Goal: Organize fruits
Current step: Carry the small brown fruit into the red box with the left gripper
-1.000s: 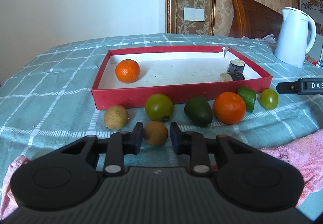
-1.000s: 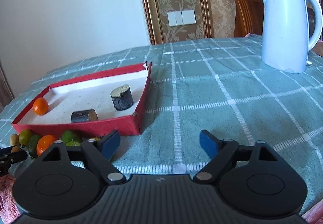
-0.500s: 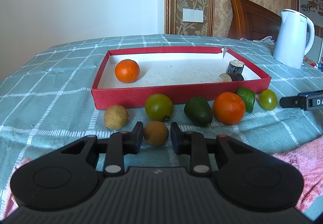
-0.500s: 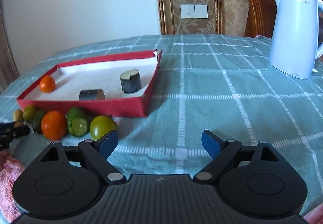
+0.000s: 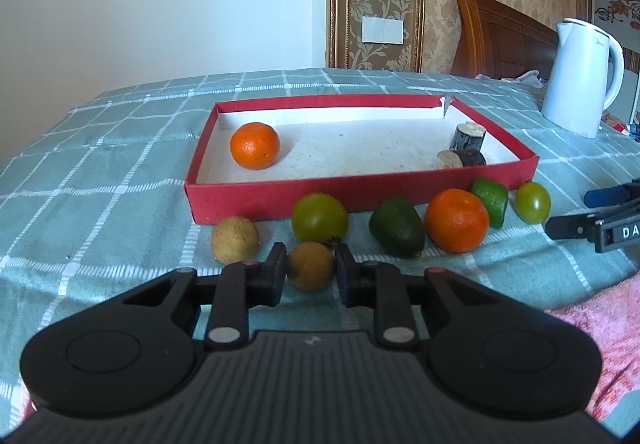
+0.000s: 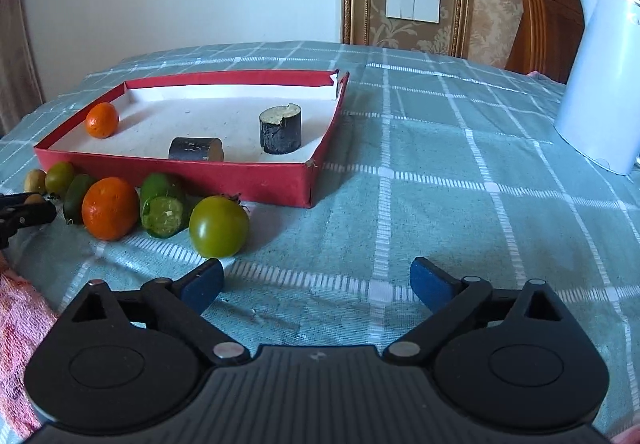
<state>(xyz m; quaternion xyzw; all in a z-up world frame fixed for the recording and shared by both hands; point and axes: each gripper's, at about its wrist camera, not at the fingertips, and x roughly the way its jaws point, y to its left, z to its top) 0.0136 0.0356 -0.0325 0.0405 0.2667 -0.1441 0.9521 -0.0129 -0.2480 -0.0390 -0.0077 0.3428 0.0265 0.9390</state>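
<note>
My left gripper (image 5: 311,252) is shut on a small brown round fruit (image 5: 310,268) resting on the checked cloth in front of the red tray (image 5: 360,199). Beside it lie a tan fruit (image 5: 235,238), a green tomato (image 5: 319,217), a dark green fruit (image 5: 397,228), an orange (image 5: 457,219), a cut green piece (image 5: 490,199) and a small green tomato (image 5: 532,201). Inside the tray sit an orange (image 5: 255,145) and two dark cylinders (image 5: 468,133). My right gripper (image 6: 316,270) is opening wide with nothing between its jaws; a green tomato (image 6: 219,226) lies just ahead of its left finger.
A white kettle (image 6: 604,83) stands at the far right on the cloth. A pink towel (image 5: 592,328) lies at the near edge between the two grippers. A wooden headboard (image 5: 504,35) and wall are behind the table.
The right wrist view has rolled and swung left, bringing the row of fruit closer, and its jaws have spread wider. The left gripper has stayed on the brown fruit.
</note>
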